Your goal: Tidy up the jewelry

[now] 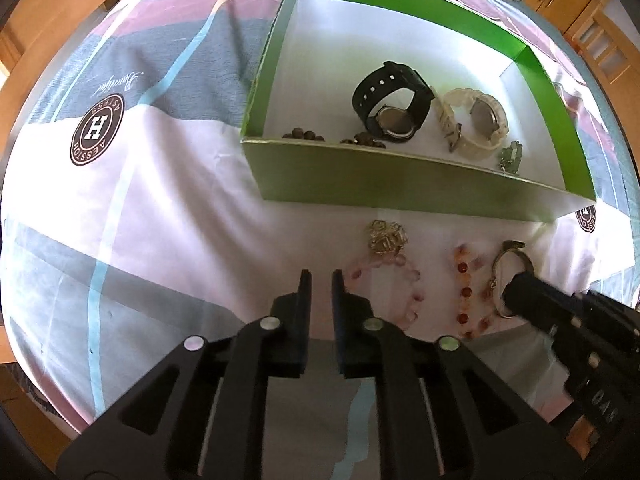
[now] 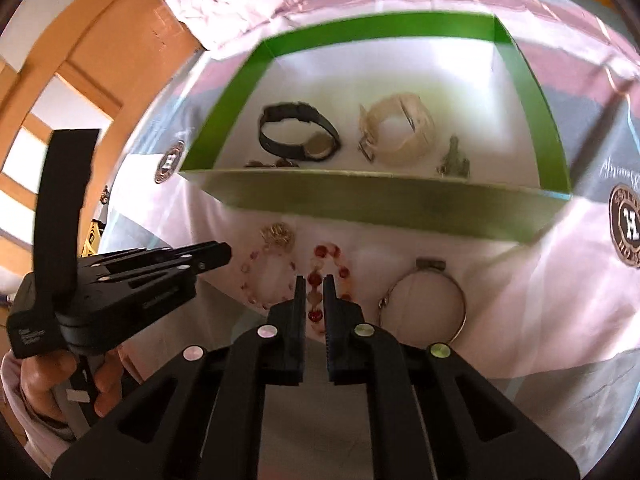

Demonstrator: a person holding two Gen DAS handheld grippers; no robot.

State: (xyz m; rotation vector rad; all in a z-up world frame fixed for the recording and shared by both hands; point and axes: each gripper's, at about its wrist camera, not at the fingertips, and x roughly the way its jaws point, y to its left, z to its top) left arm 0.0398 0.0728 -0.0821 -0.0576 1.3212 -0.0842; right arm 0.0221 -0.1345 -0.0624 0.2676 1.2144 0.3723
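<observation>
Green box (image 1: 400, 176) holding two watches, both grippers' jaws nearly together (nothing held), bracelets on bedsheet (image 1: 168, 208)

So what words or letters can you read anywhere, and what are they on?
"H": big letter in the round brown badge printed on the bedsheet.
"HOSSION": ring text on that badge, seen upside down; the rest of the ring is unclear.
Cursive script on the sheet: too blurred to read.
White print on the left gripper handle: too small.
Watches: no readable text.
</observation>
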